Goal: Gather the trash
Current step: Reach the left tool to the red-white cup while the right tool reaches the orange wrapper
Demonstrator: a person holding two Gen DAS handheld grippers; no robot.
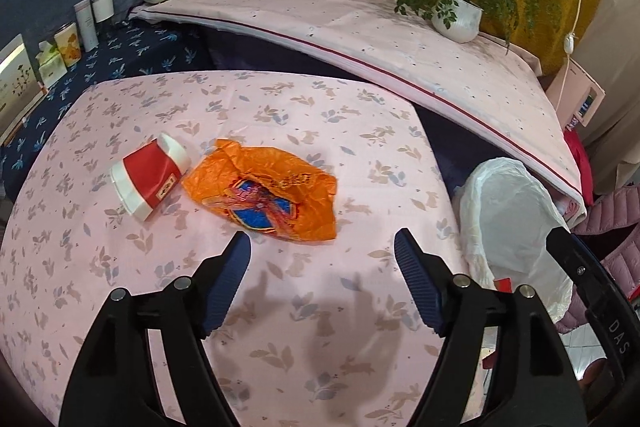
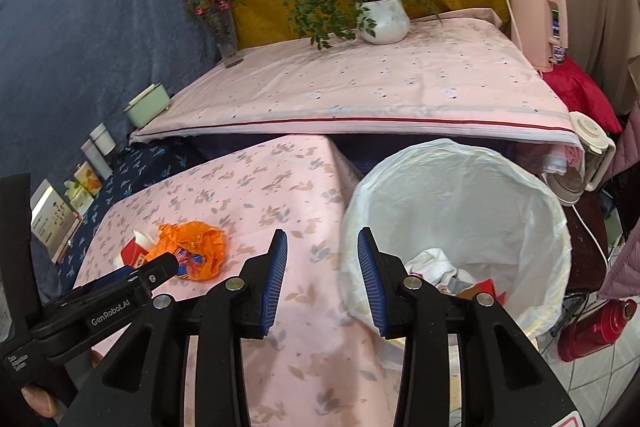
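Blue-padded jaws of the left gripper (image 1: pixel 322 253) are held released just short of the orange wrapper (image 1: pixel 266 189) on the desk (image 1: pixel 360 131); the right gripper (image 2: pixel 322 253) is released, empty, near the lined bin (image 2: pixel 460 211). Thin film could be pinched together with the cloth, dragging it.

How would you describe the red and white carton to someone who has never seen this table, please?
Start at the pink floral tablecloth in front of the left gripper. Two pieces of trash lie near its middle, side by side. The carton is the left one: a crushed red box with white ends, lying on its side, unlike the crumpled orange wrapper beside it.
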